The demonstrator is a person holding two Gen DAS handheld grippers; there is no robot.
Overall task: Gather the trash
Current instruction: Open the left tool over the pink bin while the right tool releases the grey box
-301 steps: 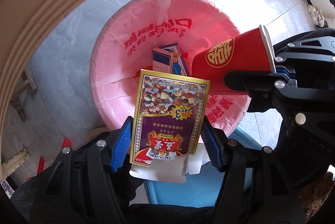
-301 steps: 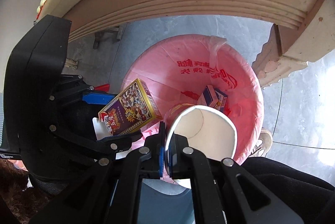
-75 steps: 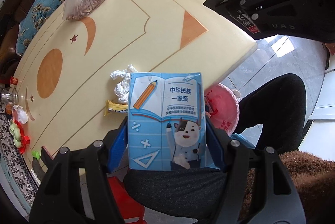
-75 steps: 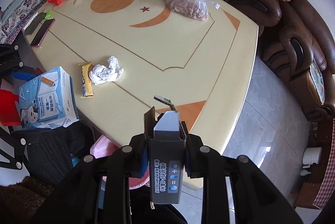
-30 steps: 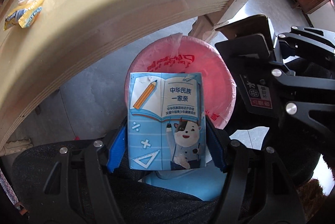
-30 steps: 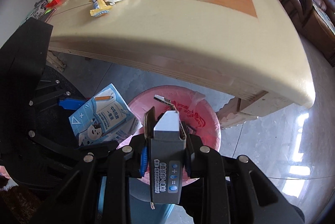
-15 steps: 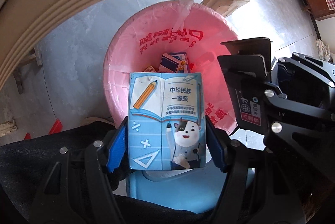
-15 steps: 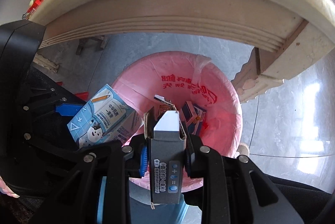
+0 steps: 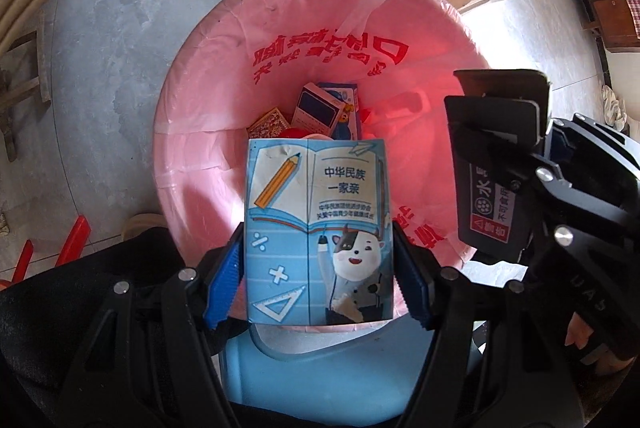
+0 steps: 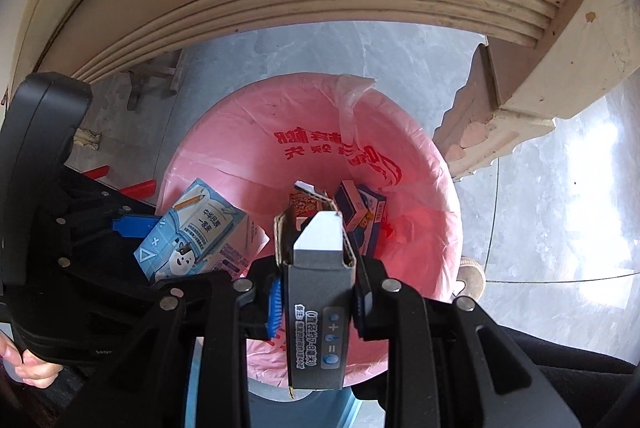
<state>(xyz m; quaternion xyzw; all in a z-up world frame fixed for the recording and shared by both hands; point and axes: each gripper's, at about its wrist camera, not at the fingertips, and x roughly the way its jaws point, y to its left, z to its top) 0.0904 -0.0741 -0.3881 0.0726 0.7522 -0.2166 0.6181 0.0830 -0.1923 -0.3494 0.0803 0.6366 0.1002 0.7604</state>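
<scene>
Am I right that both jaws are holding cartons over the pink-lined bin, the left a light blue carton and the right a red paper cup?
Not quite. The right gripper holds a dark grey carton with its top flap open, as the right wrist view shows, not a red paper cup. The rest stands: the left gripper holds the light blue carton, both over the pink-lined bin.

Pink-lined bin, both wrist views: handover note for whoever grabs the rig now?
Left gripper: shut on the blue carton, held over the bin.
Right gripper: shut on the grey box, top flap open, also over the bin.
Done: several small boxes already lie in the bin.
Left: release both items into the bin. These views do not show the tabletop, so check it for more trash.
</scene>
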